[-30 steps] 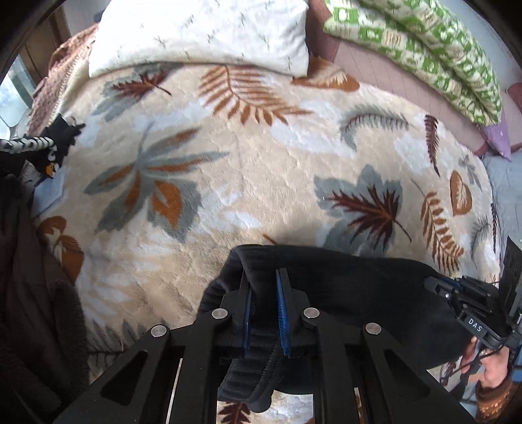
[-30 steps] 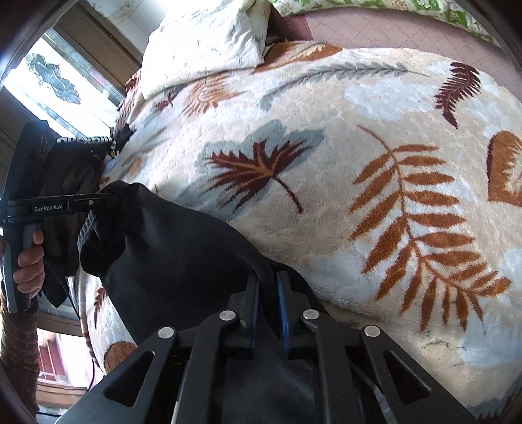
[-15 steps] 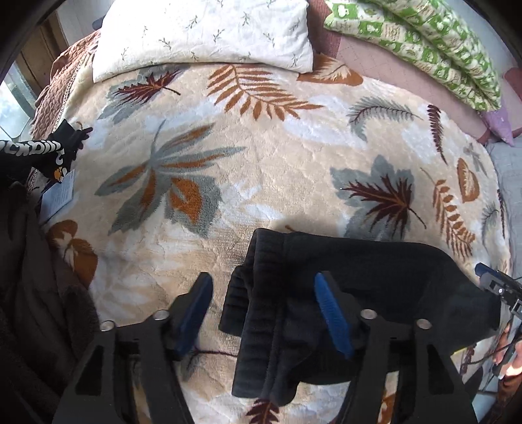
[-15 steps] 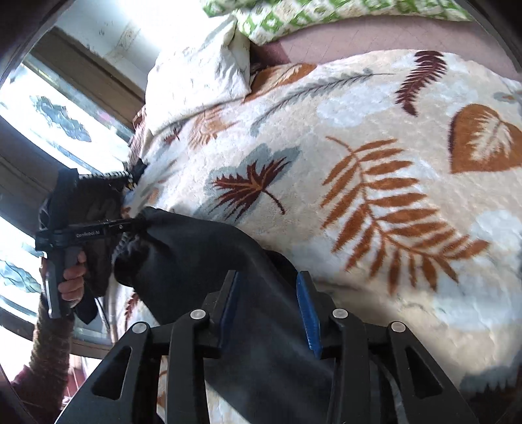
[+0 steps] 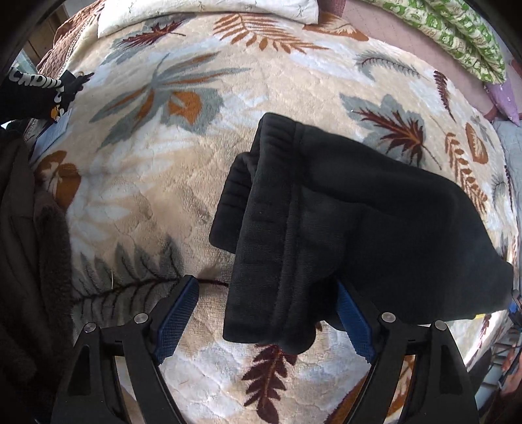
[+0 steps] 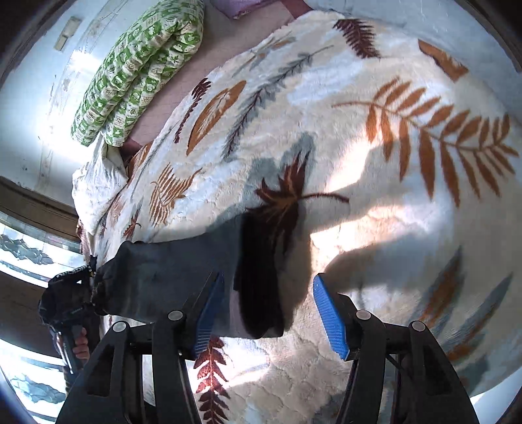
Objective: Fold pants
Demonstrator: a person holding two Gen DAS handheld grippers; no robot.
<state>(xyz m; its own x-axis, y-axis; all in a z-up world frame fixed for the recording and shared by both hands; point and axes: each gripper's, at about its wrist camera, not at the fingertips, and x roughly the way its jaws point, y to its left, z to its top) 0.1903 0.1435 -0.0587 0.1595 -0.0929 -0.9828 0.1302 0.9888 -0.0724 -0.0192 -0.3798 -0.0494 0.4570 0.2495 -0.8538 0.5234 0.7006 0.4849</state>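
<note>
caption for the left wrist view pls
Open left hand-held gripper over folded black pants lying on a leaf-print blanket.

Leaf-print fleece blanket (image 5: 202, 169), white pillow (image 5: 208, 9), green patterned quilt (image 6: 137, 68), window (image 6: 23, 248)

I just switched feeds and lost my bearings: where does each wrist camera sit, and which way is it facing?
Left wrist: on the left gripper, looking along its open jaws down at the folded black pants on the leaf-print blanket.
Right wrist: on the right gripper, jaws open, facing the pants' other end; a hand shows at far left.
Shared: pants, blanket, green quilt.
</note>
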